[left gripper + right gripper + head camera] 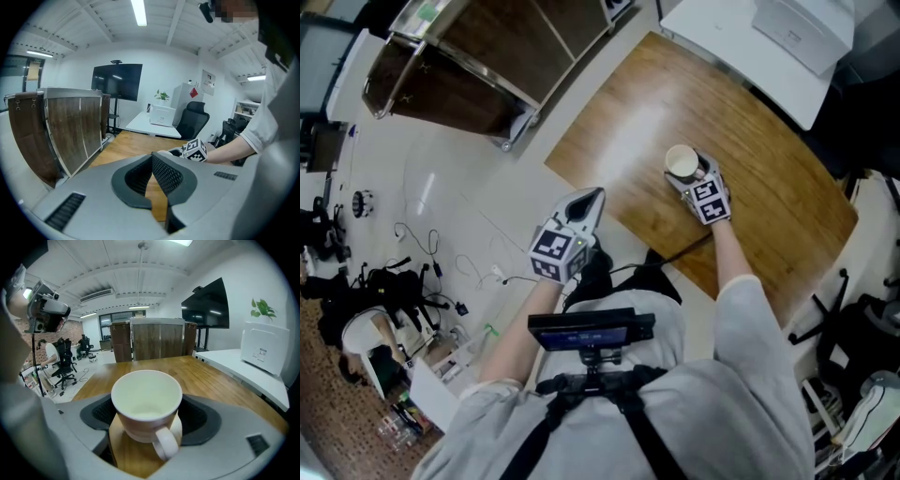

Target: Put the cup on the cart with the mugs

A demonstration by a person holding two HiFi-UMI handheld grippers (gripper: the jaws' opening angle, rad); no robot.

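Note:
A cream cup [681, 164] with a handle stands upright on the wooden table [769, 216]. My right gripper [686, 176] reaches over the table, and its jaws sit on both sides of the cup [147, 401], with the pads against its walls. The cup is empty and its handle points back toward the camera. My left gripper [586, 202] hangs over the floor just off the table's near corner. Its jaws [152, 161] meet at the tips with nothing between them. The cart [441, 56], with dark wood panels in a metal frame, stands beyond the table; no mugs show on it.
A white desk [741, 56] with a white box [802, 33] adjoins the table's far side. Cables and small clutter [422, 262] lie on the floor at the left. Black office chairs [853, 347] stand at the right. A wall screen [116, 82] hangs behind the cart [70, 131].

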